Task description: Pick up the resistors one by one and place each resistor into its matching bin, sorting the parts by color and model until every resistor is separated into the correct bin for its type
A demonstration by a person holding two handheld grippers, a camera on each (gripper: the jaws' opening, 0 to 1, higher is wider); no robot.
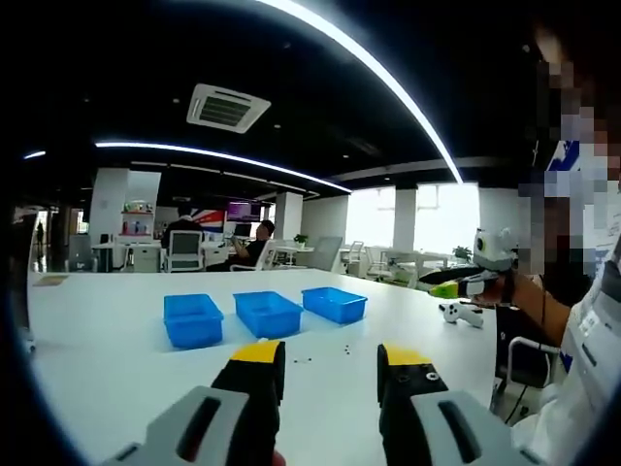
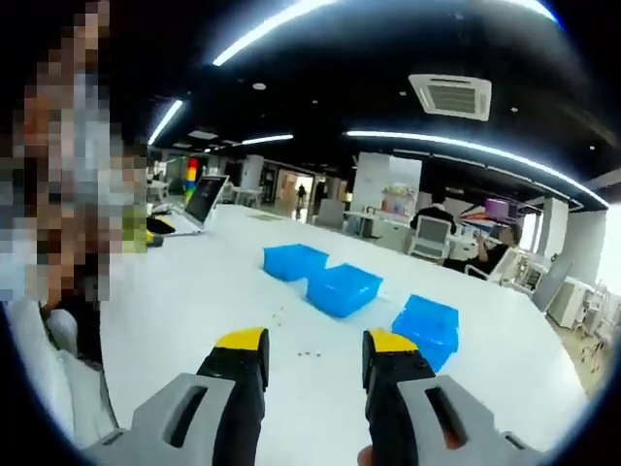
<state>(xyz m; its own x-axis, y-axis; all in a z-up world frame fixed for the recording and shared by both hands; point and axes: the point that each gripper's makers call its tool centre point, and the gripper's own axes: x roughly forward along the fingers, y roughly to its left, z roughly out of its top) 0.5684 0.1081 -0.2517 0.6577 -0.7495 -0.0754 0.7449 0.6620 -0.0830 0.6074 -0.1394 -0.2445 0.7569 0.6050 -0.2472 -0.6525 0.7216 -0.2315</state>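
Note:
Three blue bins stand in a row on the white table [image 1: 97,349]: in the left gripper view a left bin [image 1: 192,319], a middle bin [image 1: 268,313] and a right bin [image 1: 334,303]. The right gripper view shows them as a far bin [image 2: 295,261], a middle bin [image 2: 343,288] and a near bin [image 2: 427,328]. Tiny dark resistors [image 1: 342,349] lie scattered on the table in front of the bins, also as specks [image 2: 309,354]. My left gripper [image 1: 330,361] is open and empty above the table. My right gripper [image 2: 315,351] is open and empty too.
A person stands at the table's edge, holding a device [image 1: 490,267]. A white game controller [image 1: 460,313] lies on the table at the right. A laptop [image 2: 202,201] sits at the far end. People sit at desks behind.

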